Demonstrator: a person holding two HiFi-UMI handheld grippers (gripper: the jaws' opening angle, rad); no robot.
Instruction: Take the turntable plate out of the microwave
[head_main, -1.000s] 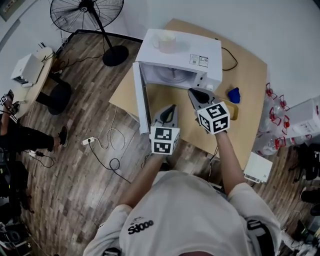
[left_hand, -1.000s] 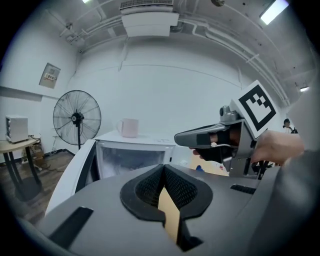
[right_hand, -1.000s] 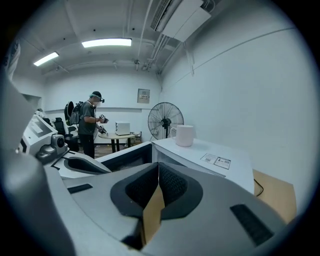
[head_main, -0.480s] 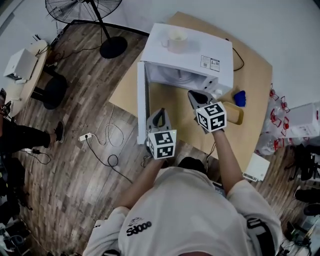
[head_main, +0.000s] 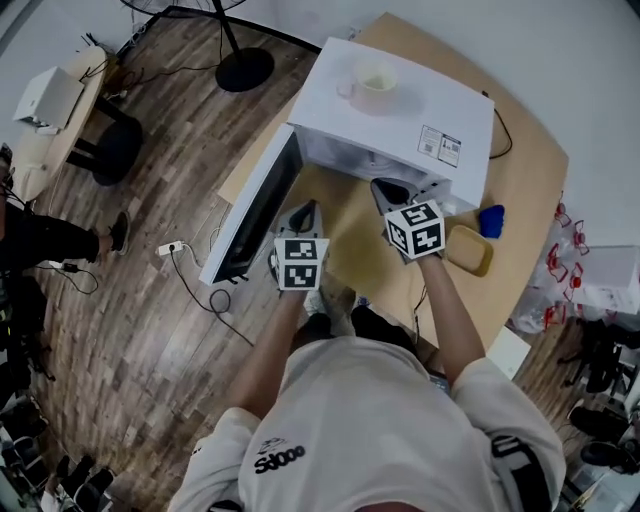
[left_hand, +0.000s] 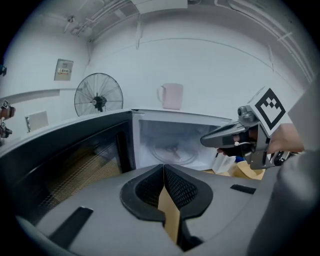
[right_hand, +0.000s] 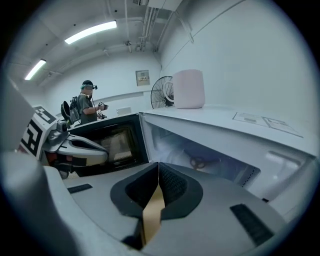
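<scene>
Both clenched, empty: left claw (head_main: 303, 208) and right claw (head_main: 386, 186), mid-frame before the open microwave (head_main: 400, 115). Plate (left_hand: 172, 152) sits inside the cavity (mug (head_main: 375, 86) on top).

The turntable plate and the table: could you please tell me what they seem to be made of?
Turntable plate: probably clear glass with a glossy finish, since the hub beneath shows through it.
Table: looks like light wood or wood-look laminate with a matte finish. The surface is an even tan with no glare, and the grain is too faint to settle which.
</scene>
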